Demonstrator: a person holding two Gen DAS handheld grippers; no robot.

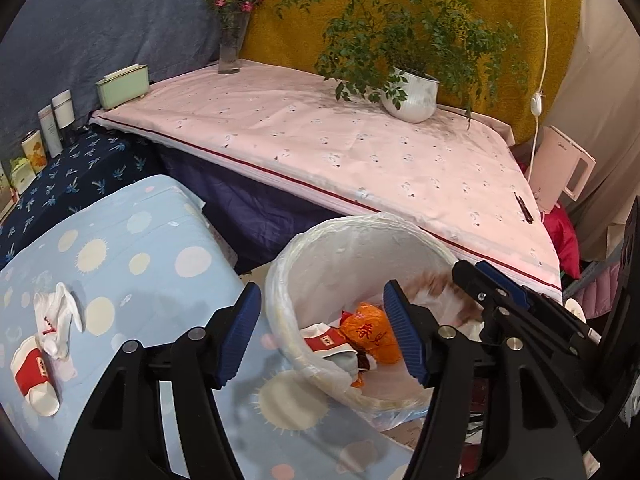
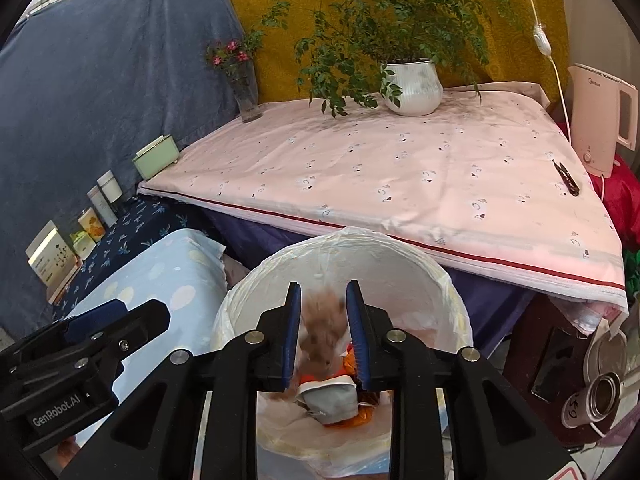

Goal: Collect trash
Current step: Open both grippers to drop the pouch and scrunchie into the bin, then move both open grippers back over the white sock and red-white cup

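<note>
A broad table draped in a pale pink patterned cloth with a red stripe (image 2: 400, 168) filled the back of both views, carrying a white ribbed pot with a leafy green plant (image 2: 414, 86), a clear glass vase of pink flowers (image 2: 248, 96) and a mint-green box (image 2: 156, 158). Nearer, a lower surface covered in light blue fabric with pale dots and suns (image 1: 120, 264) held two crumpled white-and-red wrappers (image 1: 40, 344).

Between the two stood a round white bin lined with a thin translucent plastic bag (image 2: 420, 264). Inside it lay an orange crumpled wrapper with red characters (image 1: 372, 332) and a grey-and-white packet with a red band (image 2: 330, 402).

The right gripper (image 2: 323, 332) hung over the bin's mouth with its blue pads a narrow way apart; a blurred brownish scrap (image 2: 322, 328) showed between them, and whether the pads touched it could not be told.

The left gripper (image 1: 328, 340) hovered at the bin's near rim, jaws wide apart and holding nothing.
</note>
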